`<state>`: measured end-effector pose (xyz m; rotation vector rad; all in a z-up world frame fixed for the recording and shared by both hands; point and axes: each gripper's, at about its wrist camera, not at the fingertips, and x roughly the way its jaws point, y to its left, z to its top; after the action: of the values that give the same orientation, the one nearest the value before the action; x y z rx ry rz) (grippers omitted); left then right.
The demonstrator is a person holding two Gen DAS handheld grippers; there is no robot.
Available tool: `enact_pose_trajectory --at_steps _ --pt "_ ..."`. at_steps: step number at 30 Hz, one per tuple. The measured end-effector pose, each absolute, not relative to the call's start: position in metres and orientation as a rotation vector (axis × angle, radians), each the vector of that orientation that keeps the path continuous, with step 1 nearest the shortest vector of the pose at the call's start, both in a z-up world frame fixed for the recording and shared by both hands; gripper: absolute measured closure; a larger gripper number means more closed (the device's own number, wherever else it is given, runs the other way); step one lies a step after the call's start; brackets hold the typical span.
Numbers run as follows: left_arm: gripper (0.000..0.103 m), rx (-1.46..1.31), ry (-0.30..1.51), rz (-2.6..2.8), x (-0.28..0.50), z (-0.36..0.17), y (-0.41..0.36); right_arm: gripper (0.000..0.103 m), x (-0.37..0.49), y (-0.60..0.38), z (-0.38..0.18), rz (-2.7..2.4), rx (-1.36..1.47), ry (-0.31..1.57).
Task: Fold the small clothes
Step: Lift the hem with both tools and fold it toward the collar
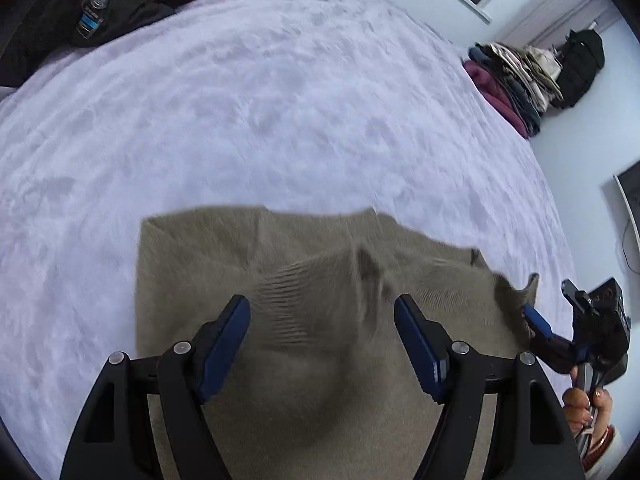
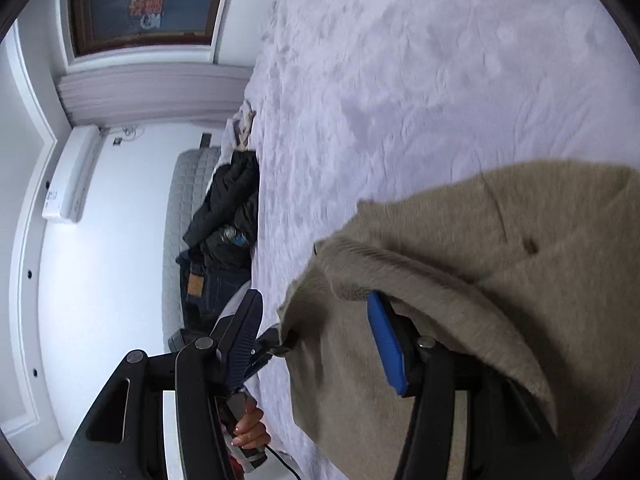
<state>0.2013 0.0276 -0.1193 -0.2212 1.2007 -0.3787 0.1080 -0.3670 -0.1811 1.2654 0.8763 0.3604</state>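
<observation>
A beige knit garment [image 1: 304, 280] lies on the lilac bedspread [image 1: 256, 112], partly folded over itself. My left gripper [image 1: 322, 314] is open just above the garment's ribbed part, touching nothing. My right gripper [image 2: 316, 316] is open at the garment's edge [image 2: 460, 264]; cloth is draped over its right finger [image 2: 386, 344] and hangs between the jaws. The right gripper also shows in the left wrist view [image 1: 536, 316], at the garment's right corner.
A pile of dark clothes [image 1: 112, 4] lies at the bed's far left; it also shows in the right wrist view [image 2: 228, 216]. A stack of folded clothes [image 1: 516, 80] sits at the bed's far right, with a black bag [image 1: 580, 68] behind it. White walls surround the bed.
</observation>
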Motion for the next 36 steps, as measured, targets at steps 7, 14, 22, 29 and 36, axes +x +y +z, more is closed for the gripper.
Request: enact_pose_trajectory --at_steps 7,14,22,29,36 --pt "0.028 -0.066 1.125 -0.349 0.193 -0.089 0.037 0.041 0.113 -0.371 -0.139 0.240 0.952 0.942" --pt "0.028 0.066 1.191 -0.292 0.184 -0.135 0.014 0.041 0.098 -0.351 -0.131 0.014 0.521 1.013" --pt "0.028 0.105 1.236 -0.080 0.213 -0.171 0.031 0.094 0.112 -0.364 -0.159 -0.001 0.503 1.121" --pt "0.028 0.202 1.203 -0.094 0.184 -0.143 0.039 0.062 0.093 -0.381 -0.163 -0.110 0.483 1.125" --pt "0.028 0.144 1.268 -0.111 0.126 -0.124 0.083 0.061 0.036 -0.373 -0.124 -0.045 0.508 1.070"
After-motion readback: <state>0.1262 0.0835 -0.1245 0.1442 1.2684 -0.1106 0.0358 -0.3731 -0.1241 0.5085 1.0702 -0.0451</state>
